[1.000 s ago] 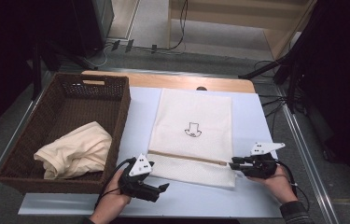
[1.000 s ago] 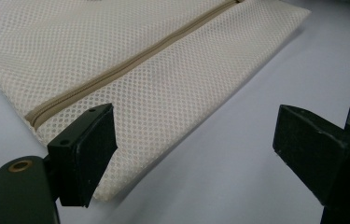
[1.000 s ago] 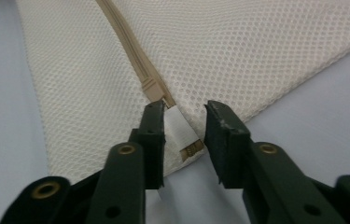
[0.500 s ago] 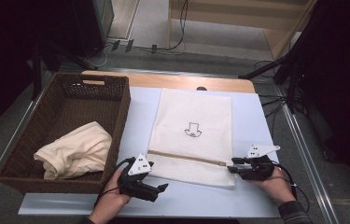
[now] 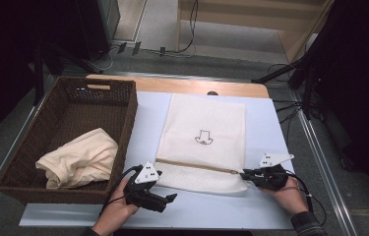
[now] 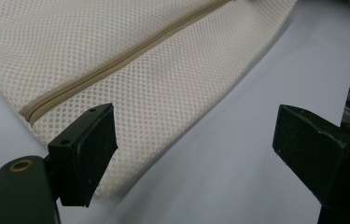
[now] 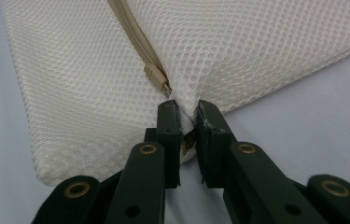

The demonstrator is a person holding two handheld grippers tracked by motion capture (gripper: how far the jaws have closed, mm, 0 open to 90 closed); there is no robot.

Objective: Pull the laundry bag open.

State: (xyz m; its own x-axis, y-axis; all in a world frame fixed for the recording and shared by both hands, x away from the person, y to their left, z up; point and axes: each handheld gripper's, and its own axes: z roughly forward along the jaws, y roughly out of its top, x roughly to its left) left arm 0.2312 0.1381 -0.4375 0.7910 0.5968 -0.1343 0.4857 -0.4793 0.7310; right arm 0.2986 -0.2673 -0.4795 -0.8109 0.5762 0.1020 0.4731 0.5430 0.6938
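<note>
1. Table [image 5: 270, 123] with a pale blue top, wooden strip along the far edge.
2. Wicker basket [image 5: 123, 118] on the table's left side; a crumpled cream cloth [image 5: 76, 160] lies inside, toward the near end.
3. Mesh laundry bag [image 5: 204, 128], cream, flat in the middle of the table, just right of the basket; a small dark drawing in its middle, hard to read from above.
4. Zipper [image 5: 197, 166] runs across the bag near its near edge; in the right gripper view its slider [image 7: 156, 77] sits just beyond the jaw tips.
5. Left gripper [image 5: 165, 200] rests on the table at the bag's near left corner, held by the left hand [image 5: 115, 216]. Jaws wide apart; the left gripper view shows the bag's corner [image 6: 116, 182] beside one pad, nothing pinched.
6. Right gripper [image 5: 244, 173] at the zipper's right end, in the right hand [image 5: 288, 194]. Its jaws have just been closing and now pinch a fold of mesh [image 7: 189, 100] at the bag's edge, next to the slider.
</note>
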